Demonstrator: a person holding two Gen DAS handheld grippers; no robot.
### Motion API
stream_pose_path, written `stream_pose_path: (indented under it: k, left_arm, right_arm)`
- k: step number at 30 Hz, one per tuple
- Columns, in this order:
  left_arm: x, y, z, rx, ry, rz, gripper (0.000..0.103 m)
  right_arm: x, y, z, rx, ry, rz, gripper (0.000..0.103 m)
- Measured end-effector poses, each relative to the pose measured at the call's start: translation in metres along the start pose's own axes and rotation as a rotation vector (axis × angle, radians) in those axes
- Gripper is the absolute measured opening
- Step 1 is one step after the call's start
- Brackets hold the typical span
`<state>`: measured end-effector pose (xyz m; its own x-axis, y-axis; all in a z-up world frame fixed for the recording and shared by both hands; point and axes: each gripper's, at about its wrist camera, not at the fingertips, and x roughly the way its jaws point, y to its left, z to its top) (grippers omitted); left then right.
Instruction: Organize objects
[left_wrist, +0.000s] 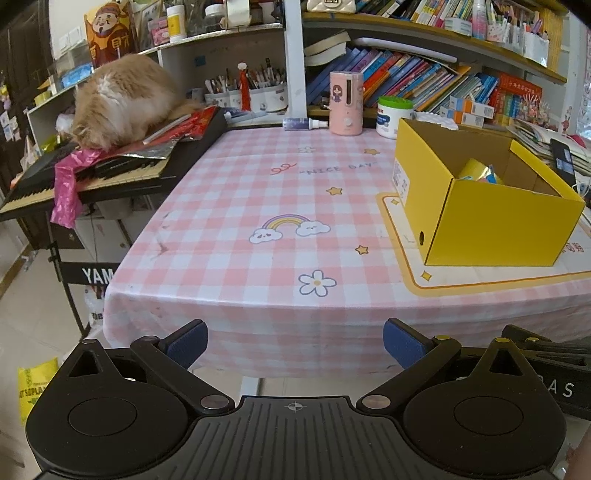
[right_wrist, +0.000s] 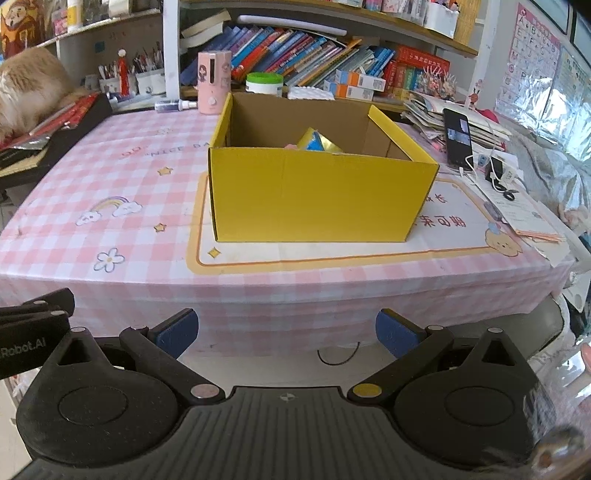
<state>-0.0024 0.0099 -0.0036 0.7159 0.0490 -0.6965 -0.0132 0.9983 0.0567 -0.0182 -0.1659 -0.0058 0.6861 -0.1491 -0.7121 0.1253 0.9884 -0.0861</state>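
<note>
An open yellow cardboard box (right_wrist: 317, 192) stands on a cream mat (right_wrist: 332, 251) on the pink checked table; it also shows in the left wrist view (left_wrist: 495, 218) at the right. Inside it lies a yellow-and-blue packet (right_wrist: 314, 142), partly hidden by the front wall, also seen in the left wrist view (left_wrist: 478, 171). My left gripper (left_wrist: 295, 341) is open and empty, held off the table's front edge. My right gripper (right_wrist: 287, 332) is open and empty, in front of the box and off the table's edge.
A ginger cat (left_wrist: 122, 99) lies on a black keyboard (left_wrist: 110, 170) left of the table. A pink dispenser (left_wrist: 346, 103), a spray bottle (left_wrist: 304, 123) and a white jar (left_wrist: 393, 116) stand at the back. A phone (right_wrist: 458, 138), cables and papers lie at the right. Bookshelves rise behind.
</note>
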Motion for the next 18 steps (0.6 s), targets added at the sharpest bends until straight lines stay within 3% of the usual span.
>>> stream_pose_path:
  k: [18]
  left_arm:
    - [0.0034,-0.0030,0.0023,0.006,0.033,0.022,0.103]
  right_arm:
    - [0.0032,0.0006,0.0009,0.003,0.023,-0.019,0.103]
